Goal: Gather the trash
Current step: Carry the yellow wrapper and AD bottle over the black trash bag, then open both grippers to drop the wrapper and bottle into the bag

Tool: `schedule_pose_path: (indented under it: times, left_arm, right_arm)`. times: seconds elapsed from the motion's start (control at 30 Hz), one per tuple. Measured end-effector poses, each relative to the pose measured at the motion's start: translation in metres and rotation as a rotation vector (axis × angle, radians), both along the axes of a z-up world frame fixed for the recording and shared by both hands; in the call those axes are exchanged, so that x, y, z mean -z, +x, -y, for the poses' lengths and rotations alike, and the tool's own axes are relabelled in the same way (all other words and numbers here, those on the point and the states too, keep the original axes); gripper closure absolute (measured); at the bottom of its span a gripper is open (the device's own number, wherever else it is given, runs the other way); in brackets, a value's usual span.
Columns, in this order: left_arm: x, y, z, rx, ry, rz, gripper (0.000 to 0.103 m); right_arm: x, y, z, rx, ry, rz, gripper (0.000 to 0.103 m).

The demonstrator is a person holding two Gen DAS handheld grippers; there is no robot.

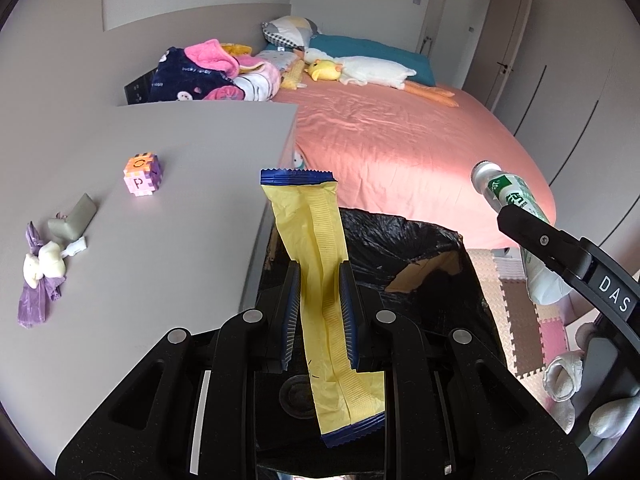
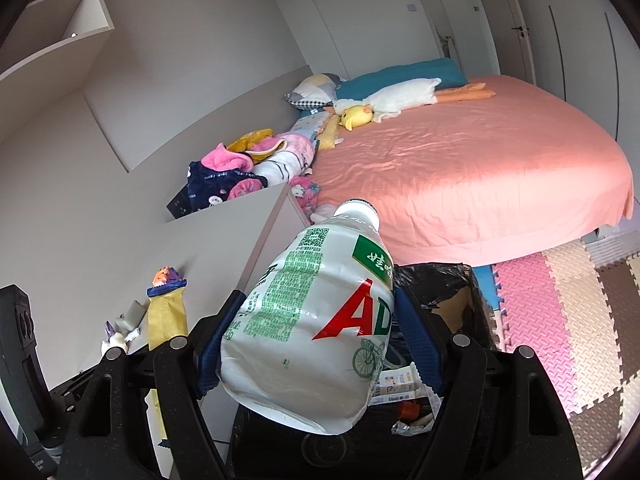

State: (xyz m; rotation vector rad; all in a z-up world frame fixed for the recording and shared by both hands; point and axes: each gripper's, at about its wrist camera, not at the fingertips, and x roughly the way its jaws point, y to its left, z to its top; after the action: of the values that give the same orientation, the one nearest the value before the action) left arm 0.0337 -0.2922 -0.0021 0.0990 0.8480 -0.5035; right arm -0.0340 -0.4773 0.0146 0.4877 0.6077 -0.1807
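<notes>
left gripper (image 1: pixel 320 312) – pinching yellow wrapper (image 1: pixel 316 264) | right gripper (image 2: pixel 320 344) – clamping white bottle (image 2: pixel 316 320) | both above bin (image 1: pixel 420 248)

The left gripper (image 1: pixel 320 312) and the right gripper (image 2: pixel 320 344) are black plastic with round silver screws and blue ribbed pads (image 1: pixel 290 316); white letters "DAS" mark the side of the right one.

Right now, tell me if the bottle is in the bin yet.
Not yet: the bottle sits clamped in the right hand-held gripper above the bin.

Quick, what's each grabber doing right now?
Left gripper: closed on the yellow wrapper.
Right gripper: closed on the white bottle.
</notes>
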Motion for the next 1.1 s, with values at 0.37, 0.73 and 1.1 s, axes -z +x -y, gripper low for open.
schedule_pose_path:
  times: [0.37, 0.73, 1.1]
  left_arm:
    - [0.011, -0.005, 0.030, 0.080, 0.020, -0.026, 0.083]
    - [0.016, 0.006, 0.007, 0.010, 0.056, -0.018, 0.006]
    - [0.022, 0.009, -0.022, -0.033, 0.055, -0.018, 0.006]
  right_arm:
    - [0.010, -0.004, 0.022, 0.044, -0.008, -0.032, 0.027]
    - [0.005, -0.005, 0.023, 0.115, -0.058, -0.026, 0.009]
    - [0.009, 0.007, 0.001, 0.065, -0.074, -0.049, 0.009]
